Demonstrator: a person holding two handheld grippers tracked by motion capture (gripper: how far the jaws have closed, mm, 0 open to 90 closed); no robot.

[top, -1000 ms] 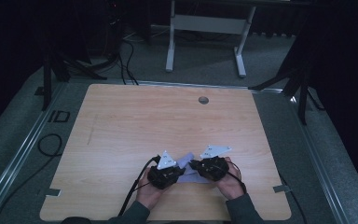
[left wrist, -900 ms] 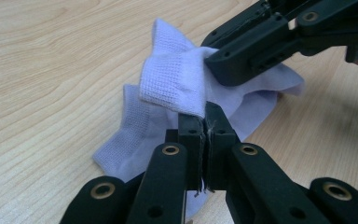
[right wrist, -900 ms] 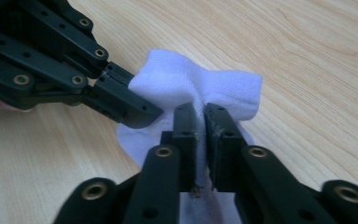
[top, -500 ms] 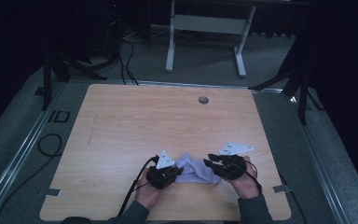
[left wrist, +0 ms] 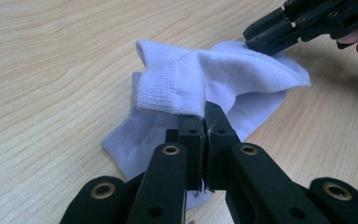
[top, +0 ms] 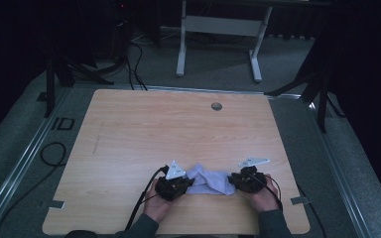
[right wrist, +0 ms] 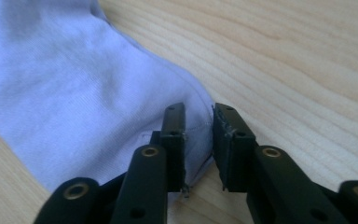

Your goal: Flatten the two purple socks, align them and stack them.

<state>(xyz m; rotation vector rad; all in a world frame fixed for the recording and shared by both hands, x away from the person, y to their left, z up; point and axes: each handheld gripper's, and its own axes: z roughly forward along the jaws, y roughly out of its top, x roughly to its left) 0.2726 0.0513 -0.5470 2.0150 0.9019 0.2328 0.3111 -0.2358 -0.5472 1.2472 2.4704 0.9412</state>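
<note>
A pale lavender sock (top: 209,181) lies crumpled near the front edge of the wooden table (top: 178,129), stretched between my two grippers. My left gripper (top: 187,184) is shut on the sock's ribbed cuff (left wrist: 168,93); its jaws (left wrist: 204,116) meet on the fabric. My right gripper (top: 233,181) is at the sock's other end. A gap shows between its jaws (right wrist: 199,119), which have just been closing, and the sock's edge (right wrist: 65,93) lies between them. The right gripper's jaw tips (left wrist: 279,35) also show in the left gripper view, at the far end of the sock.
A round grommet (top: 216,106) sits near the table's far edge. Cables (top: 54,148) lie on the floor at the left. A white desk frame (top: 218,25) stands behind the table. Tape marks (top: 297,200) sit near the front corners.
My right gripper has moved to the right, away from the left one. The sock, bunched between the two grippers before, now lies drawn out between them. The left gripper has stayed put.
</note>
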